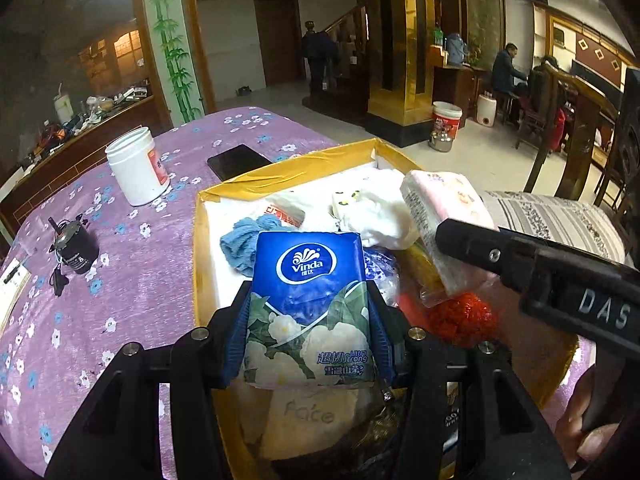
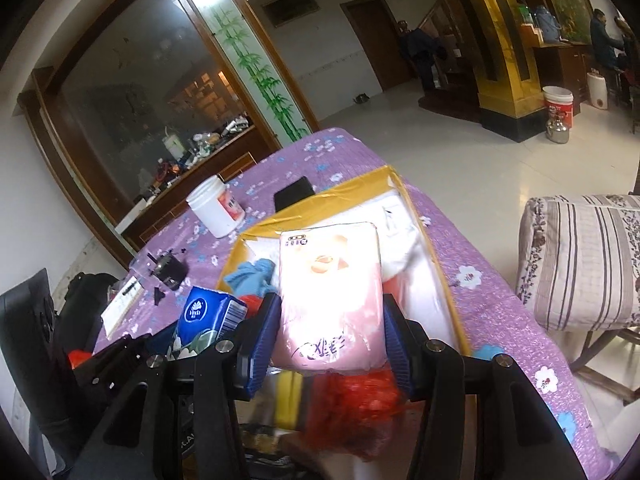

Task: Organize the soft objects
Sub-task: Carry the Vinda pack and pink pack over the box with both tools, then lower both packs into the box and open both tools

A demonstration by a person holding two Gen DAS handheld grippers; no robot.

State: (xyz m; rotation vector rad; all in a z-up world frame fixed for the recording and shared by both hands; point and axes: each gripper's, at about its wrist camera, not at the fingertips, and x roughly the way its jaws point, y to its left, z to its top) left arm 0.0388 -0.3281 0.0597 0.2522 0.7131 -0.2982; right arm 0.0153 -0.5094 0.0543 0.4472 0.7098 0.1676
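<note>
My left gripper (image 1: 310, 332) is shut on a blue Vinda tissue pack (image 1: 310, 300), held above the yellow cardboard box (image 1: 280, 178). The right gripper (image 2: 328, 328) is shut on a pink tissue pack (image 2: 330, 292), also over the box (image 2: 340, 194); that pack (image 1: 444, 208) shows at the right of the left wrist view, beside the right gripper's black finger (image 1: 480, 250). Inside the box lie a blue cloth (image 1: 246, 242), white cloth (image 1: 380, 216) and a red mesh item (image 1: 460, 316). The blue pack (image 2: 208, 316) appears low left in the right wrist view.
On the purple flowered tablecloth (image 1: 120, 280) stand a white jar (image 1: 138, 166), a dark phone (image 1: 236, 160) and a small black device (image 1: 76, 246). A striped cushion (image 2: 584, 264) rests on a chair to the right. People stand and sit far back in the room.
</note>
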